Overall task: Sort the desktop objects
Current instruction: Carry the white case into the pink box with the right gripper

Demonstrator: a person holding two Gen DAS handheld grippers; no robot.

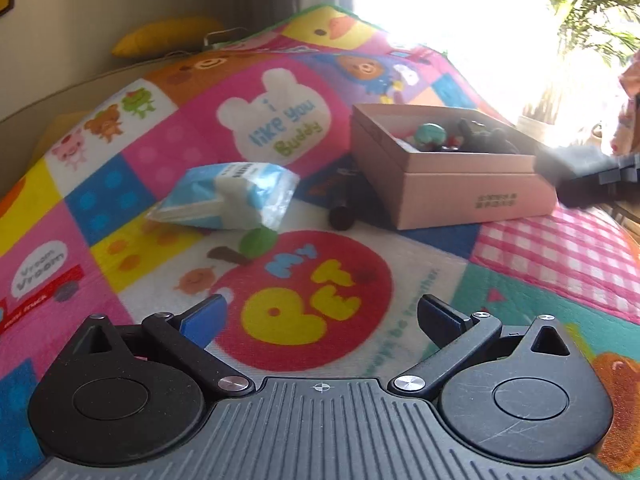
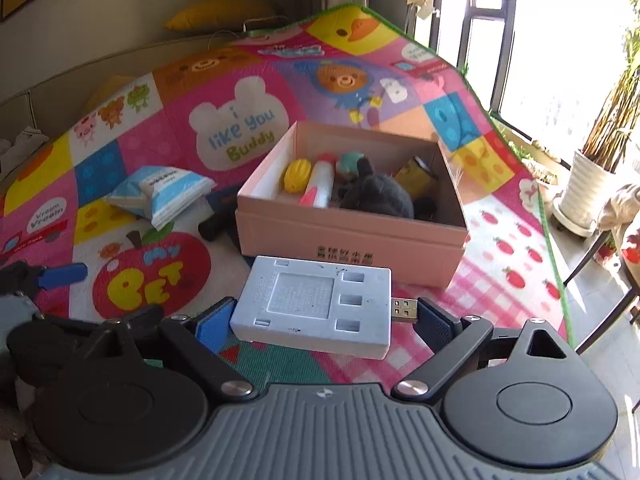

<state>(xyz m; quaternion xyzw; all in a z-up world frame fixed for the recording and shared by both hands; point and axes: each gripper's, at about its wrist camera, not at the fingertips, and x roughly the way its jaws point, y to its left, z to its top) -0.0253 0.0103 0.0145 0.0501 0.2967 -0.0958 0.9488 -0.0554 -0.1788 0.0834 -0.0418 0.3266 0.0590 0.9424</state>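
A quilted cloth mat (image 2: 168, 148) printed in bright cartoon squares looks soft and matt. On it sits a matt pink cardboard box (image 2: 348, 236). A glossy, crinkled plastic tissue pack (image 1: 228, 196) catches the light. The pale blue plastic hub (image 2: 316, 304) is matt and scuffed, its USB plug (image 2: 404, 310) bare metal. A grey plush toy (image 2: 376, 196) looks fuzzy.

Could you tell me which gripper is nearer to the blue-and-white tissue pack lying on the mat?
Left. The left gripper hangs open just short of the tissue pack; the right gripper is off beside the pink box, around a white USB device.
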